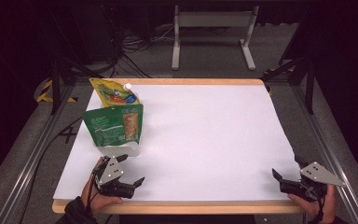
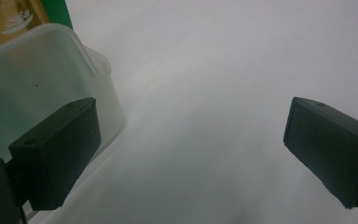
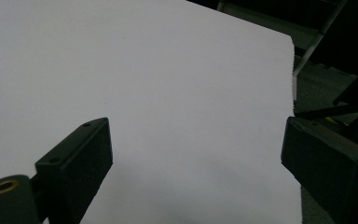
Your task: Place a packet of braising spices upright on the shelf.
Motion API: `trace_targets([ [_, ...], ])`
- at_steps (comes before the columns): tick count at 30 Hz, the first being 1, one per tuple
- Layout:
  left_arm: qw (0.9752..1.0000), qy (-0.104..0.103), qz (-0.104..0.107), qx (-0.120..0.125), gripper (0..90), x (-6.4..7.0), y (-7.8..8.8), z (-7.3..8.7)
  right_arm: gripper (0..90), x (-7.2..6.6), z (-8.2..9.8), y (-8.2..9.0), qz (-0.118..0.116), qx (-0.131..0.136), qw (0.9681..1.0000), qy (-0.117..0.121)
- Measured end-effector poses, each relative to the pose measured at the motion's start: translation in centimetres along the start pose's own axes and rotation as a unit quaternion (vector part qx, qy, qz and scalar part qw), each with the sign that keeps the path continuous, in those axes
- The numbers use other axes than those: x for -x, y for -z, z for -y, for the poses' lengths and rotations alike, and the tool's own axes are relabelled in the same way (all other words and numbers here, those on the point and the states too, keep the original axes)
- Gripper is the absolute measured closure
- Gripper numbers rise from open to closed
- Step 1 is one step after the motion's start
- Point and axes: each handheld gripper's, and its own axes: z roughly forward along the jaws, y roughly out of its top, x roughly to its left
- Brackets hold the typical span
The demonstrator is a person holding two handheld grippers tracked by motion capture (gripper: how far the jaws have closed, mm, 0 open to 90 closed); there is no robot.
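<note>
one clear tub [image 2: 42,74] holding one green pouch [image 1: 114,123] stands beside the left gripper [image 2: 191,154] jaws; one yellow pouch [image 1: 114,92] lies beyond; both the left and the right gripper [image 3: 196,172] are spread wide, empty.

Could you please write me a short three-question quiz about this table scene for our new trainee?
1. True or false: the left gripper is open.
2. What stands in the translucent plastic container? A) the green snack pouch B) the yellow spouted pouch
3. Fill in: the right gripper rests near the white table's ____ edge.

Key: 1 true; 2 A; 3 near.
</note>
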Motion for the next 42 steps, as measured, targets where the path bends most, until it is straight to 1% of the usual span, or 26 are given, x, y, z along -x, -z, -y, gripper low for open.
trace_targets([
  [1, 1.0000, 0.005, 0.001, 0.006, 4.4, -0.06, 0.08, -0.04, 10.0, -0.22, -0.06, -0.10, -0.004, -0.003, 1.0000, 0.004],
  [3, 1.0000, 0.005, -0.001, 0.009, 4.4, -0.20, 0.17, -0.10, 10.2, -0.44, -0.18, -0.24, -0.010, -0.004, 0.9999, 0.007],
  [4, 0.9999, 0.005, 0.002, 0.011, 4.4, -0.23, 0.17, -0.09, 10.0, -0.53, -0.27, -0.30, -0.005, -0.007, 0.9999, 0.007],
  [6, 0.9999, 0.005, 0.001, 0.011, 4.4, -0.24, 0.14, -0.15, 10.2, -0.56, -0.32, -0.40, -0.005, -0.008, 0.9999, 0.008],
  [7, 0.9999, 0.008, 0.003, 0.014, 4.5, -0.23, 0.10, -0.15, 10.2, -0.55, -0.35, -0.52, 0.000, -0.009, 0.9999, 0.010],
  [9, 0.9999, 0.008, 0.003, 0.013, 4.5, -0.23, 0.10, -0.19, 10.3, -0.56, -0.37, -0.56, 0.001, -0.010, 0.9999, 0.011],
  [10, 0.9999, 0.005, 0.004, 0.014, 4.5, -0.19, 0.03, -0.25, 10.5, -0.60, -0.42, -0.60, 0.008, -0.008, 0.9998, 0.015],
  [12, 0.9999, 0.002, 0.003, 0.013, 4.5, -0.20, -0.02, -0.29, 10.6, -0.55, -0.44, -0.61, 0.007, -0.007, 0.9999, 0.009],
  [17, 0.9999, 0.005, 0.004, 0.012, 4.5, -0.15, -0.08, -0.35, 10.7, -0.60, -0.42, -0.71, 0.005, -0.009, 0.9999, 0.013],
  [22, 0.9999, 0.005, 0.003, 0.013, 4.5, -0.23, 0.02, -0.35, 10.7, -0.56, -0.45, -0.82, 0.010, -0.012, 0.9998, 0.011],
  [27, 0.9999, 0.006, 0.005, 0.014, 4.6, -0.20, 0.03, -0.38, 10.7, -0.60, -0.46, -0.88, 0.009, -0.012, 0.9998, 0.013],
  [32, 0.9999, 0.008, 0.007, 0.013, 4.6, -0.23, 0.05, -0.37, 10.6, -0.56, -0.50, -0.84, 0.008, -0.009, 0.9999, 0.009],
  [34, 0.9998, 0.009, 0.009, 0.014, 4.5, -0.20, 0.04, -0.40, 10.6, -0.61, -0.48, -0.91, 0.009, -0.012, 0.9998, 0.012],
  [36, 0.9998, 0.010, 0.008, 0.014, 4.6, -0.17, 0.02, -0.42, 10.7, -0.68, -0.51, -0.92, 0.005, -0.015, 0.9998, 0.012],
  [42, 0.9999, 0.007, 0.009, 0.012, 4.6, -0.11, 0.05, -0.43, 10.7, -0.79, -0.60, -0.90, 0.003, -0.011, 0.9998, 0.015],
])
